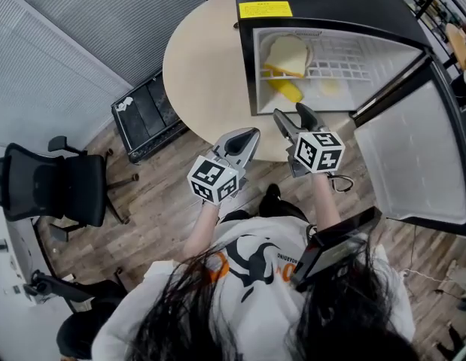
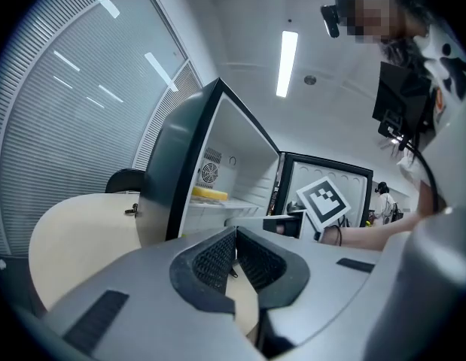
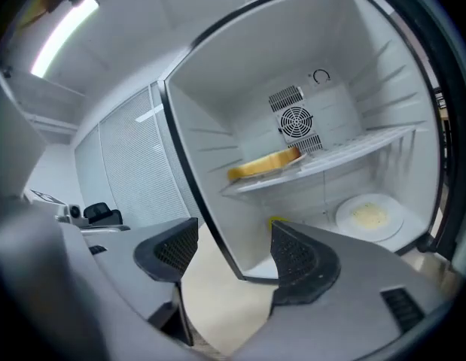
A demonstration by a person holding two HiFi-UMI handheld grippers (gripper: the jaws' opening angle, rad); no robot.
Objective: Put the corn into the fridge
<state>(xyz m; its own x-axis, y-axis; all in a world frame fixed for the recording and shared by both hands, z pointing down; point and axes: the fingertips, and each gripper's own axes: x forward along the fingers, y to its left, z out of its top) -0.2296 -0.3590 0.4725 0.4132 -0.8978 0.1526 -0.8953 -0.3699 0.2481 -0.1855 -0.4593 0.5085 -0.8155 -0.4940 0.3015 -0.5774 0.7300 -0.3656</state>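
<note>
The yellow corn [image 1: 286, 90] lies on the floor of the open mini fridge [image 1: 255, 66], under the wire shelf. In the right gripper view only a yellow sliver of the corn [image 3: 276, 221] shows behind my jaw. My right gripper [image 1: 293, 119] hangs just outside the fridge opening, open, with nothing between its fingers [image 3: 229, 250]. My left gripper [image 1: 246, 141] is to its left over the table's edge, jaws shut and empty [image 2: 234, 258]. The right gripper's marker cube [image 2: 323, 200] shows in the left gripper view.
A bread wedge [image 1: 287, 57] sits on the shelf and a plate [image 1: 331, 87] on the fridge floor to the right of the corn. The fridge door [image 1: 413, 164] stands open at the right. The round table [image 1: 202, 74] bears the fridge. A black crate [image 1: 146, 115] and an office chair [image 1: 59, 186] stand at the left.
</note>
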